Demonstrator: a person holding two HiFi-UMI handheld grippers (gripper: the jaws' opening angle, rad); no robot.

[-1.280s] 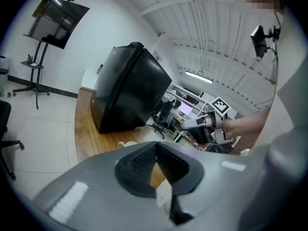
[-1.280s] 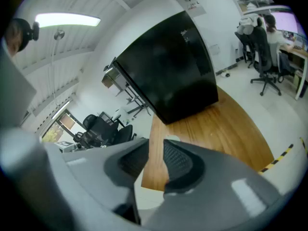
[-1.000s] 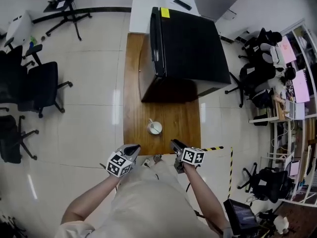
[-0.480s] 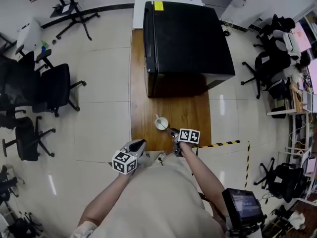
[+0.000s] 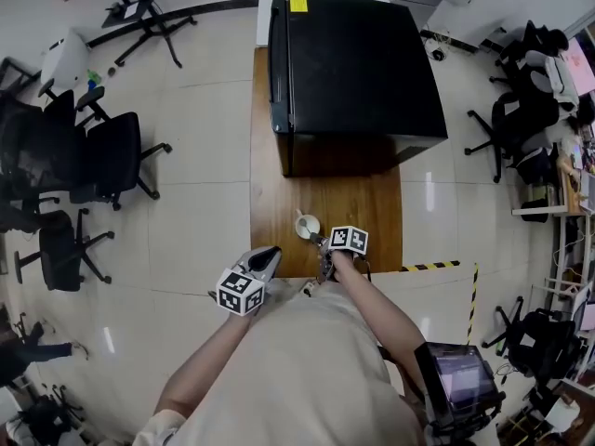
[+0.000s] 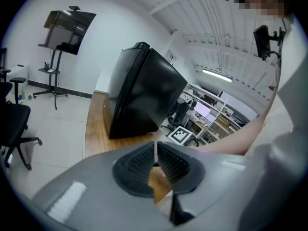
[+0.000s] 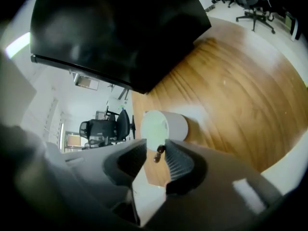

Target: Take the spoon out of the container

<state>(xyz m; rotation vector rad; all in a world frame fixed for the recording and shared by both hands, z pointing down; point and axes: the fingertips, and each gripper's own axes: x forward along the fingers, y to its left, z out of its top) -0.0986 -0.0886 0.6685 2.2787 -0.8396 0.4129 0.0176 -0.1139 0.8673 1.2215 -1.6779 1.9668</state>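
Note:
A white cup (image 5: 307, 226) stands on the wooden table (image 5: 367, 214) near its front edge. In the right gripper view the cup (image 7: 166, 125) lies just beyond the jaws, and the dark end of the spoon handle (image 7: 158, 152) sticks out of it. My right gripper (image 5: 320, 242) (image 7: 156, 151) has that handle end between its jaws, which are closing; a gap still shows beside it. My left gripper (image 5: 271, 252) (image 6: 155, 154) hovers at the table's front edge, left of the cup, shut on nothing.
A large black cabinet (image 5: 358, 63) (image 7: 120, 28) fills the far half of the table. Office chairs (image 5: 107, 156) stand on the floor to the left. Yellow-and-black tape (image 5: 437, 266) marks the floor at the right. The person's body is right behind the table edge.
My right gripper has moved forward from the table's front edge up to the cup, and the spoon handle now sits between its jaws. The left gripper stays near the edge.

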